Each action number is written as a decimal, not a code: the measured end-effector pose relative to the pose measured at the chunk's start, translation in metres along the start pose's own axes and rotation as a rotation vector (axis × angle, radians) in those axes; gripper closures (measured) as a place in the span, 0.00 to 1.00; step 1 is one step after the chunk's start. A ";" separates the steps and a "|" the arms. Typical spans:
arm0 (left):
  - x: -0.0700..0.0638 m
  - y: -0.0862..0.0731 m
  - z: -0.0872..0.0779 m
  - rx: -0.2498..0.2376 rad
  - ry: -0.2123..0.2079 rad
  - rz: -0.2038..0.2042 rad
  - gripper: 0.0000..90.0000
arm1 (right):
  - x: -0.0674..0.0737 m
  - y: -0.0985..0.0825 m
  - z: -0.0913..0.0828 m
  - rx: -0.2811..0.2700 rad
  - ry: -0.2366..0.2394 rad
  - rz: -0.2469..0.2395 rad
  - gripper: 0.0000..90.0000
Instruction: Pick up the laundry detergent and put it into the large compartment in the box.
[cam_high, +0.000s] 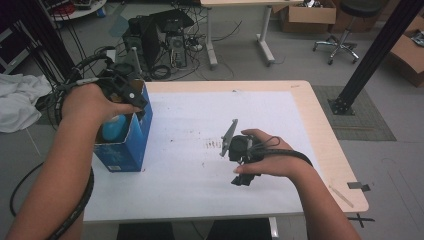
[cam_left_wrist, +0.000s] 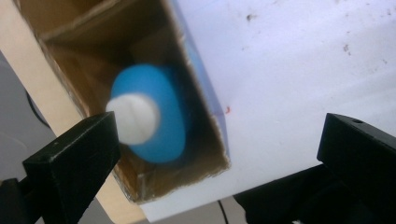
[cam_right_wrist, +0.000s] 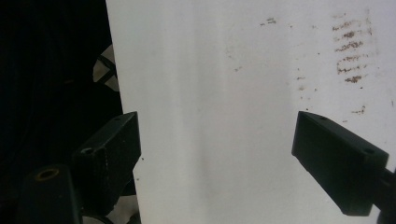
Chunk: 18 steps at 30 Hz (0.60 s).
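Bottle (cam_left_wrist: 156, 119) is standing upright in the blue box (cam_high: 131, 142) at the bench's (cam_high: 200, 195) left edge, directly below my left tool (cam_left_wrist: 219, 154), whose jaws are gaping empty; my right tool (cam_right_wrist: 215, 158) is idling open, farther off.

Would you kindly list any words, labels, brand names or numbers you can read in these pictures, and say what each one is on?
None can be read.
Blue box: a small pale label patch low on its front, too small and blurred to read.
Blue bottle with white cap inside the box: no lettering visible.
White table sheet: smudges, no writing.
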<state>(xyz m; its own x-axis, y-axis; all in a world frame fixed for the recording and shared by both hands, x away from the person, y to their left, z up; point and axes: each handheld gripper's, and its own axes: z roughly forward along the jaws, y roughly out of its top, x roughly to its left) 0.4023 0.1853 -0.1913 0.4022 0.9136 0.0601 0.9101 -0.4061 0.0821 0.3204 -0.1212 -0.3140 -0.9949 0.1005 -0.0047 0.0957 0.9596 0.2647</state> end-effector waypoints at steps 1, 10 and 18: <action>-0.002 0.001 -0.003 -0.009 0.004 0.025 0.00 | 0.000 0.000 0.000 0.001 0.001 0.001 0.17; -0.028 0.005 -0.024 -0.077 -0.032 0.235 0.00 | -0.002 0.001 -0.002 0.014 0.004 0.005 0.18; -0.051 0.011 -0.034 -0.102 -0.103 0.427 0.00 | -0.006 0.002 -0.006 0.026 0.006 0.004 0.18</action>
<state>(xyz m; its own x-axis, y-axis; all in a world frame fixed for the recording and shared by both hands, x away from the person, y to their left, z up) 0.3879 0.1338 -0.1593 0.7524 0.6587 0.0108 0.6478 -0.7427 0.1692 0.3260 -0.1211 -0.3079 -0.9947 0.1029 0.0022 0.1005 0.9656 0.2397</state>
